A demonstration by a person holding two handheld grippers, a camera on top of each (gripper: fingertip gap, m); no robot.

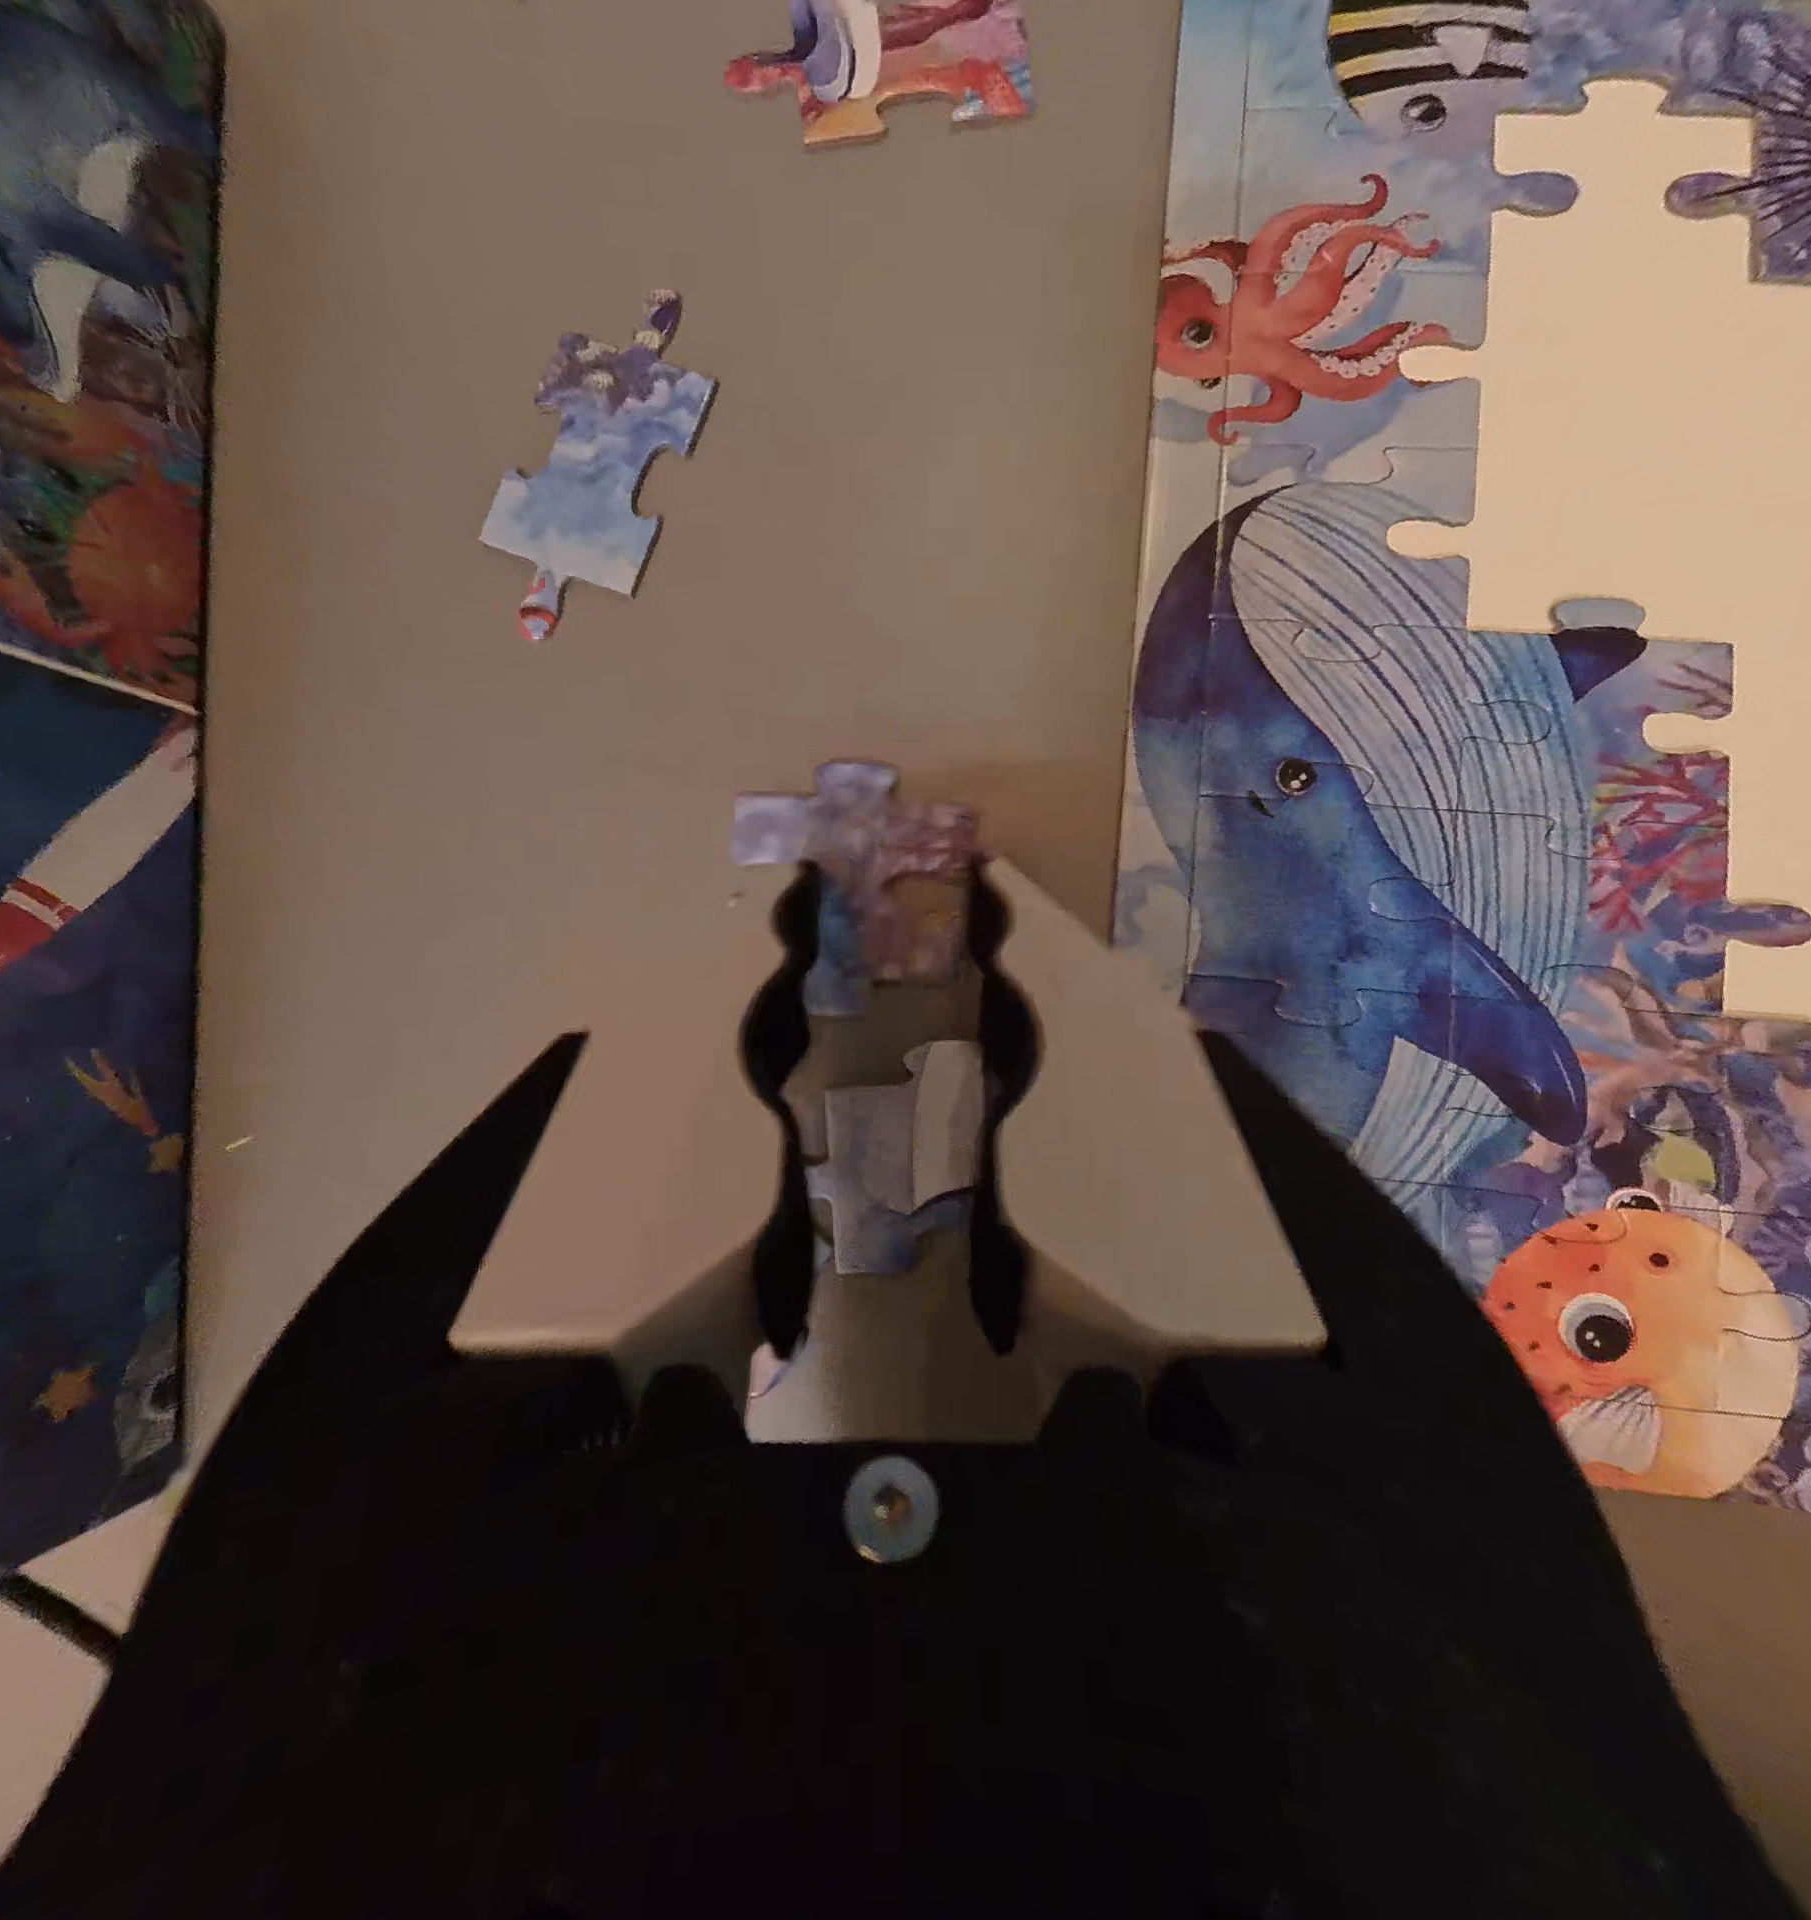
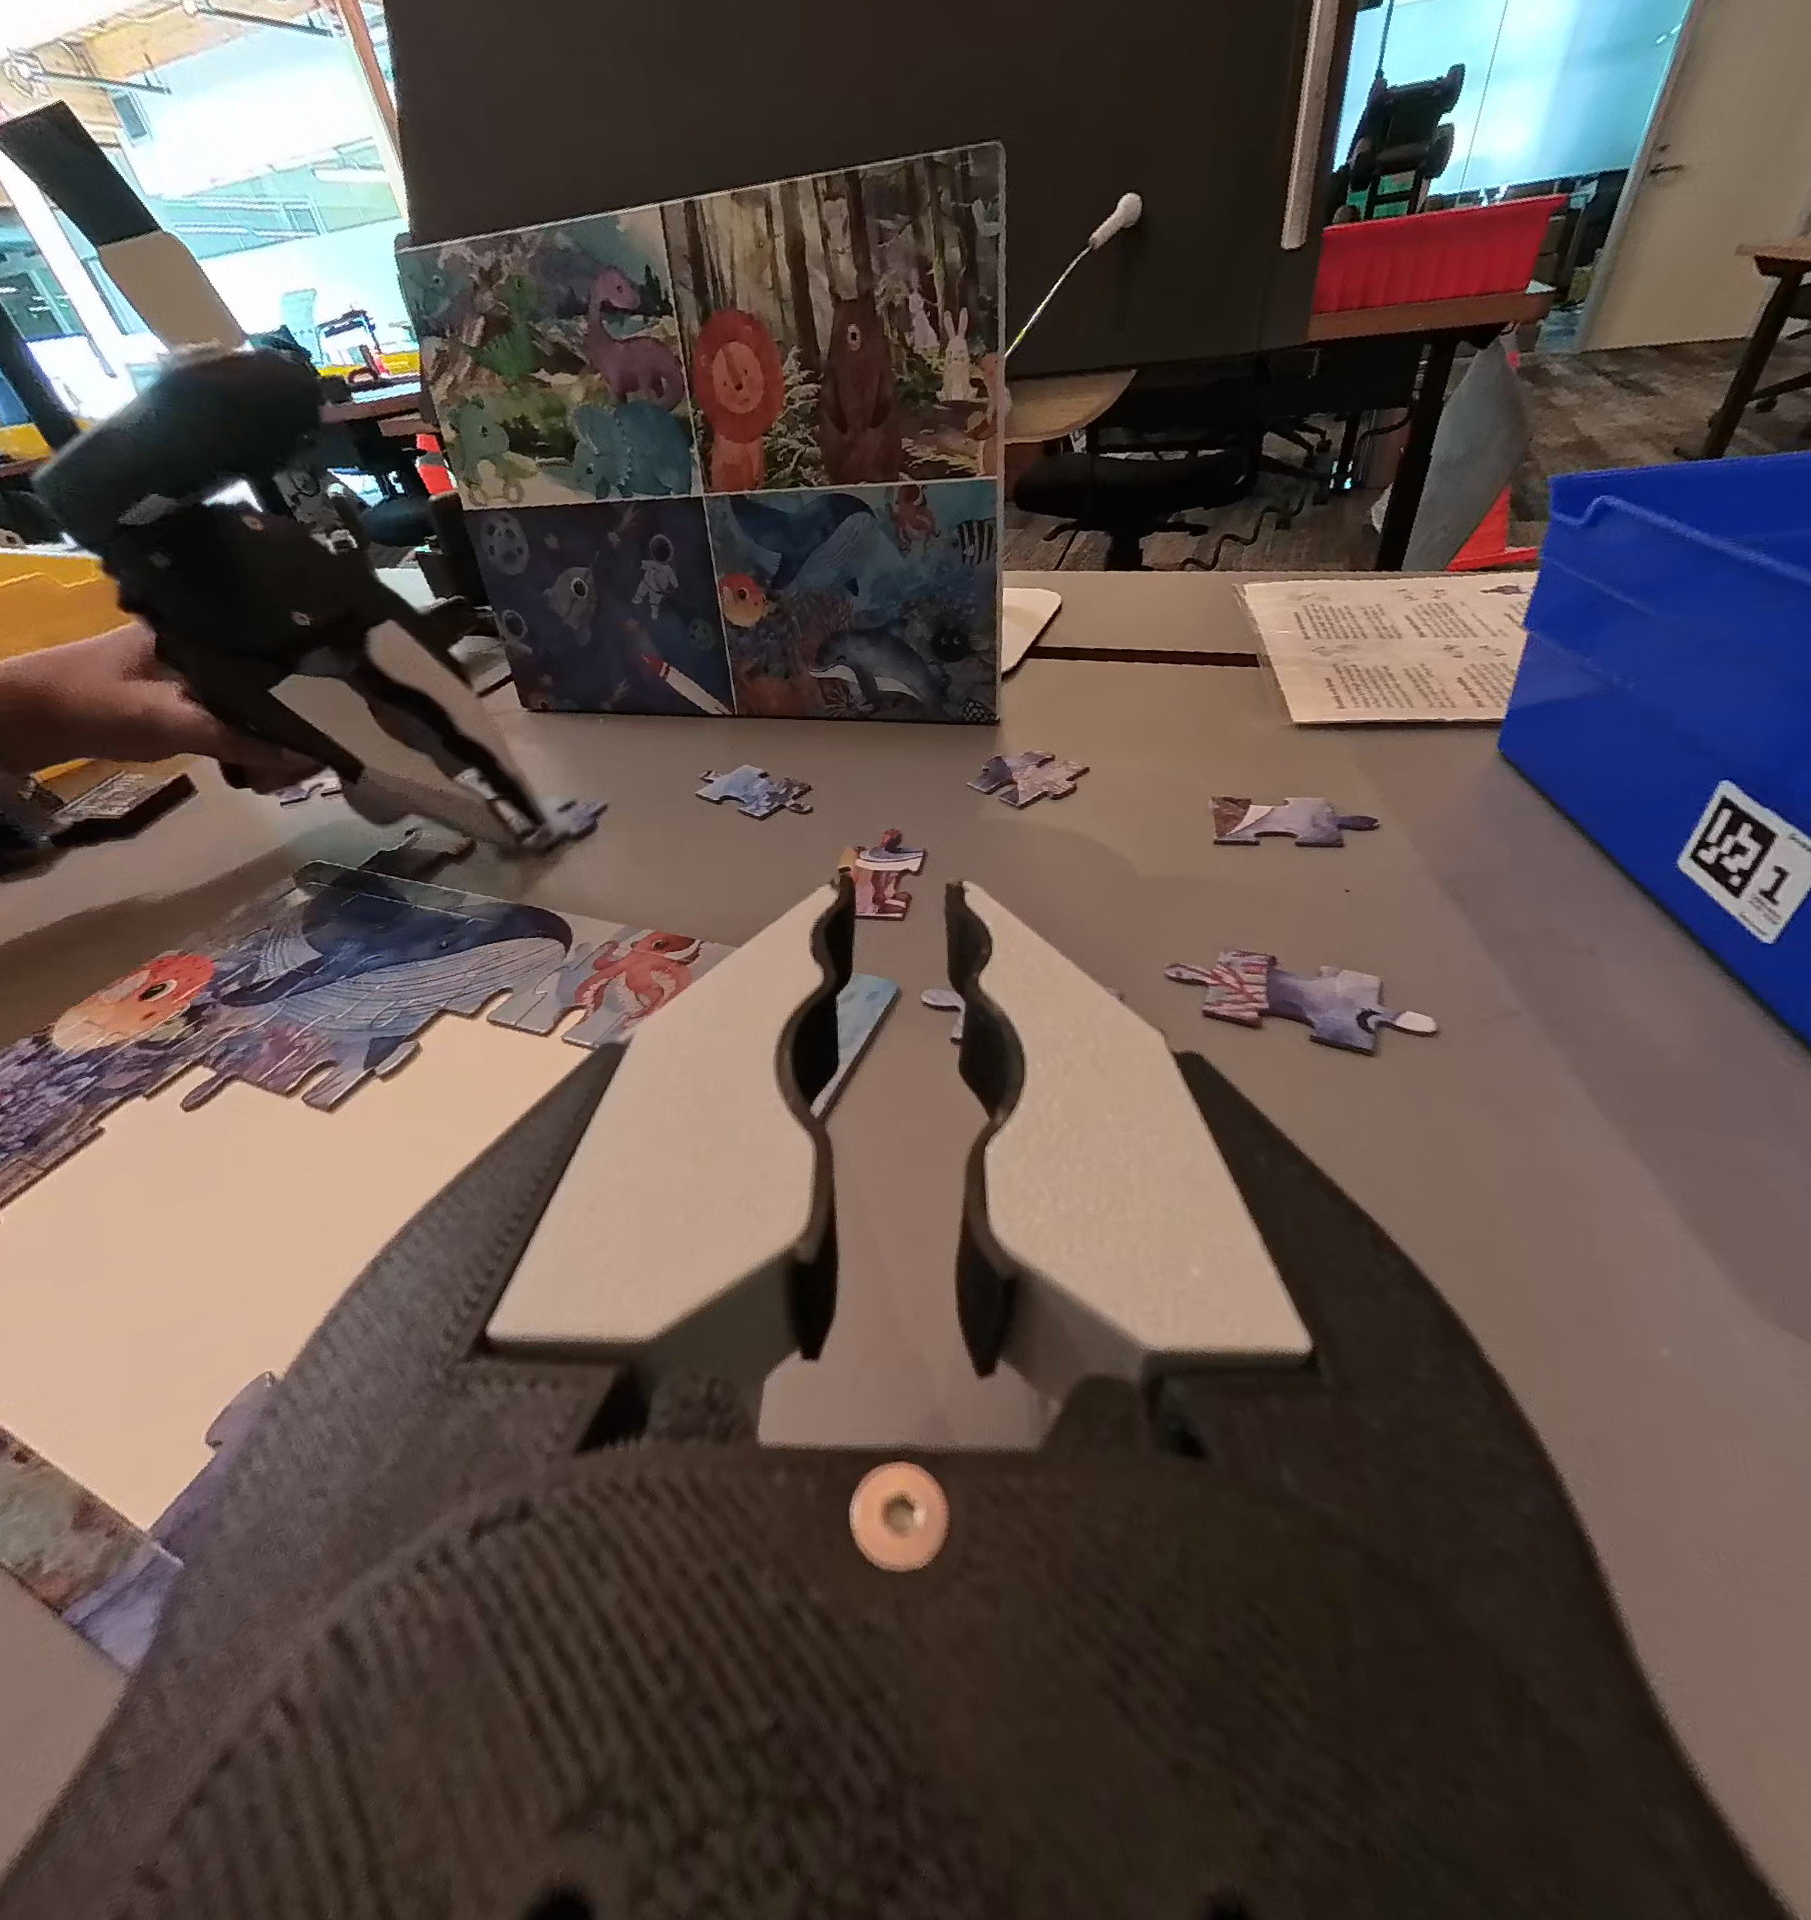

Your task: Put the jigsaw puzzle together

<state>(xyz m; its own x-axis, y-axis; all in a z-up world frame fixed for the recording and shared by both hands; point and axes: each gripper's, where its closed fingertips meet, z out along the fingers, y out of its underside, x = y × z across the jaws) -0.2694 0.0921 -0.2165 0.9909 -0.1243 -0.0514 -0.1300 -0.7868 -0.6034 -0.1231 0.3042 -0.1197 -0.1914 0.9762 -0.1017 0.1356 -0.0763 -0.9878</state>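
Note:
The partly built sea-animal puzzle lies on its white board, right of my left gripper. The left gripper's fingers close on the sides of a purple puzzle piece that lies on the grey table. A second bluish piece shows under the fingers. From the right wrist view, the left gripper touches that piece beyond the puzzle. My right gripper is narrowly open and empty above the table, with a red-and-blue piece just past its tips.
Loose pieces lie about. The picture box stands upright at the back. A blue bin is at the right, with a printed sheet beside it. A person's hand holds the left gripper. My hands' fingertips stand some 30 cm from each other.

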